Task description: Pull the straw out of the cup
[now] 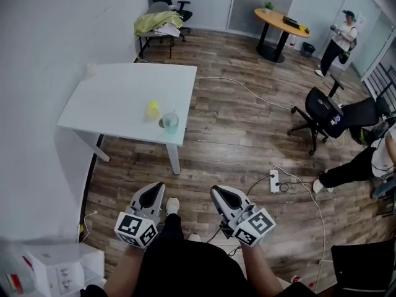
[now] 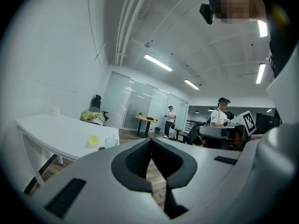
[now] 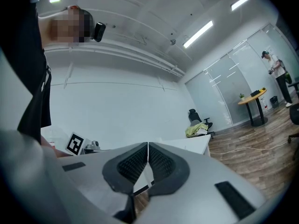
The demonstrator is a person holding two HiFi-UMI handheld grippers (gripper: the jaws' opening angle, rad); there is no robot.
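A clear cup [image 1: 170,122] stands near the front edge of a white table [image 1: 117,91], with a small yellow object [image 1: 152,110] just left of it. The straw is too small to make out. My left gripper [image 1: 158,188] and right gripper [image 1: 216,192] are held low near the body, well short of the table, both shut with nothing between them. In the left gripper view the left gripper [image 2: 151,142] has its jaws touching at the tips, and the cup [image 2: 111,142] and yellow object [image 2: 93,141] sit far off on the table [image 2: 56,132]. The right gripper [image 3: 148,146] also has its jaws together.
Wooden floor lies between me and the table. A power strip [image 1: 275,180] with cables lies on the floor to the right. Black office chairs [image 1: 325,113] and a seated person [image 1: 365,163] are at right. A round table [image 1: 281,23] and a standing person [image 1: 337,42] are far back.
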